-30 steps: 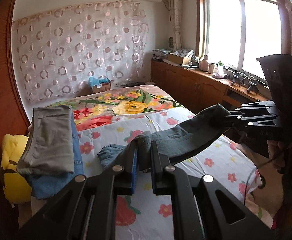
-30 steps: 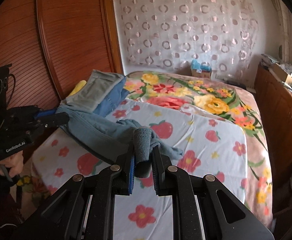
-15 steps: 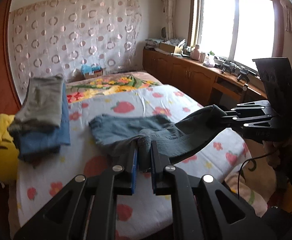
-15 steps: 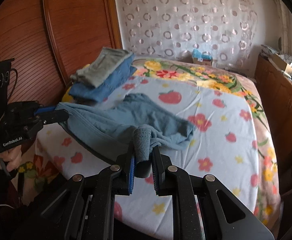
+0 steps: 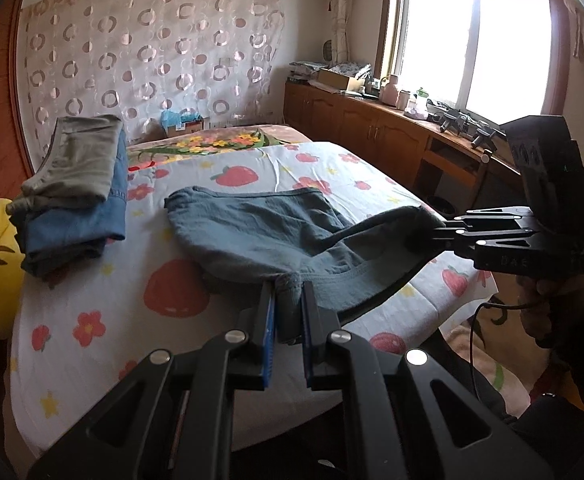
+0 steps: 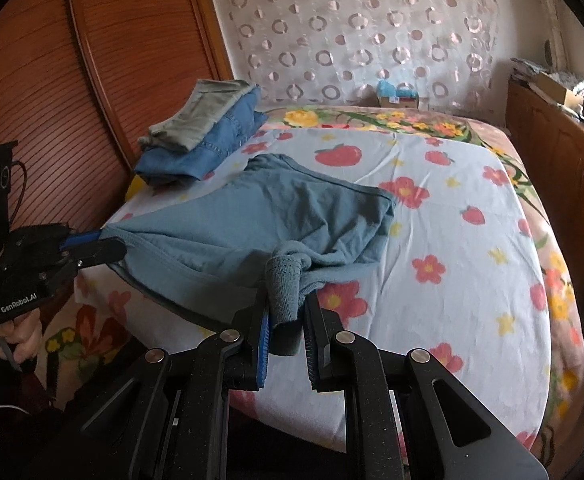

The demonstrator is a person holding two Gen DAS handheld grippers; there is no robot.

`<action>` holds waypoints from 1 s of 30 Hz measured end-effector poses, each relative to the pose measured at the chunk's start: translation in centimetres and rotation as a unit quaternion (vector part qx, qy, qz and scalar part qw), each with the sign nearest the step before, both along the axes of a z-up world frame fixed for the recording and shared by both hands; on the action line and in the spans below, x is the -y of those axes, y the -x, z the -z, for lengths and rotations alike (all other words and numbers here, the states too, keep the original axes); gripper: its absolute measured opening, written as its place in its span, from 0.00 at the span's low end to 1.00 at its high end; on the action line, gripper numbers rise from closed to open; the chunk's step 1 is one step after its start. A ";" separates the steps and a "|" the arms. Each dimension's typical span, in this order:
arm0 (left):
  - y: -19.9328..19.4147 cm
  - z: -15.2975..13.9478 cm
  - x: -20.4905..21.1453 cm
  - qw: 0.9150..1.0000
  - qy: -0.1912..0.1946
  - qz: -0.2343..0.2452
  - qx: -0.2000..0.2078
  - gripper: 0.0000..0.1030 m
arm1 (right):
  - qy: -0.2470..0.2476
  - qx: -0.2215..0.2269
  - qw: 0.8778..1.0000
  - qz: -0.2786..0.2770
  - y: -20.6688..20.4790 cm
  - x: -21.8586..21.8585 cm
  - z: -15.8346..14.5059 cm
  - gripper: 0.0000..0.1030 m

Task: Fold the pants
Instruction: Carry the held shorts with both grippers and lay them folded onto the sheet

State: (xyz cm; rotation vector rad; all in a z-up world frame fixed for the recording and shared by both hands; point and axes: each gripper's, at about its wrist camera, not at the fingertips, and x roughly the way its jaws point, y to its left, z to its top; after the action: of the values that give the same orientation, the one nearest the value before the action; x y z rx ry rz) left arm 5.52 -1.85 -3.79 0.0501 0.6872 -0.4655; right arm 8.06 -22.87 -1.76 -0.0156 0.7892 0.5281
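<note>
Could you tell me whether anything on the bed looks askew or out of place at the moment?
Only the blue-grey pants: they lie rumpled and aslant on the floral sheet, near edge pinched by the left gripper and right gripper. The folded stack by the headboard looks tidy.

Two tools: left tool, right tool; one blue-grey pants; one folded stack.

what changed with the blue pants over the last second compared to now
Both grippers came down with the blue pants, so most of the cloth now lies spread on the floral bedsheet instead of hanging bunched above it. Nothing was let go: the left gripper and right gripper stay shut on the near edge. The folded stack is unmoved.
</note>
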 end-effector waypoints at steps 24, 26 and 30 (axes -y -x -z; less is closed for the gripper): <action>1.6 -0.1 0.6 1.000 0.006 0.012 -0.005 0.08 | -0.008 0.009 1.000 -0.001 2.2 0.9 -0.5 0.12; 1.3 0.2 0.6 1.000 0.006 0.011 -0.009 0.08 | -0.007 0.005 1.000 0.000 1.9 0.7 -0.3 0.12; 0.4 0.8 0.6 1.000 0.006 0.009 -0.018 0.08 | -0.004 -0.002 1.000 0.002 1.1 0.4 0.4 0.12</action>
State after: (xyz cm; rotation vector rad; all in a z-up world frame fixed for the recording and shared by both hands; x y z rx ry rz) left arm 5.13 -2.43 -4.64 0.0362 0.7192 -0.4898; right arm 6.96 -23.32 -2.12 -0.0049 0.7898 0.5270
